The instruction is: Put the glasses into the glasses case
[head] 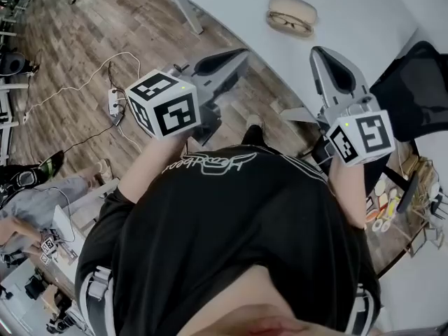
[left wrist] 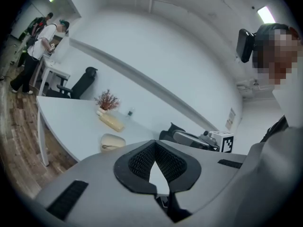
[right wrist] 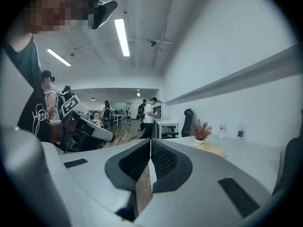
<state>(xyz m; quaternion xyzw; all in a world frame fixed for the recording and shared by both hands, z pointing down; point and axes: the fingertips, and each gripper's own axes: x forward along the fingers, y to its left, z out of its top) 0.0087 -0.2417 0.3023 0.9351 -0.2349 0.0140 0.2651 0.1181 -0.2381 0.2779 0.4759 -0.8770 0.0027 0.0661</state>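
Both tools are held in front of the person's black shirt (head: 231,222), clear of the white counter (head: 364,19). Left hand-held gripper (head: 234,56): in its own view the jaws are together, tips meeting, with only a thin sliver of light lower down between the pads and nothing gripped. Right hand-held gripper (head: 323,56): in its own view the jaws are closed to a narrow slit and empty. Each has its marker cube nearest the camera in the head view, left cube (head: 164,107), right cube (head: 362,137). The left one hangs over the wood floor (head: 63,40) just off the counter edge, and the right one is over the counter's near edge. The glasses case (head: 292,7) is beige and lies open on the counter, well apart from both tools. The glasses (head: 288,24) lie at its front, seemingly in the open lower half, though I can't tell how they are seated. The left gripper view shows the same case with a dark frame at its front. Farther along the counter are a yellowish oblong thing (left wrist: 111,122), a small plant (left wrist: 107,100) and a small bottle (left wrist: 129,112). A black chair (left wrist: 80,83) stands past the counter end, with people (left wrist: 40,39) standing at another desk behind it. A power strip (head: 114,102) with cables lies on the floor. The right gripper view shows the other tool at left, the plant, two bottles (right wrist: 221,129) and more people in the back of the room.
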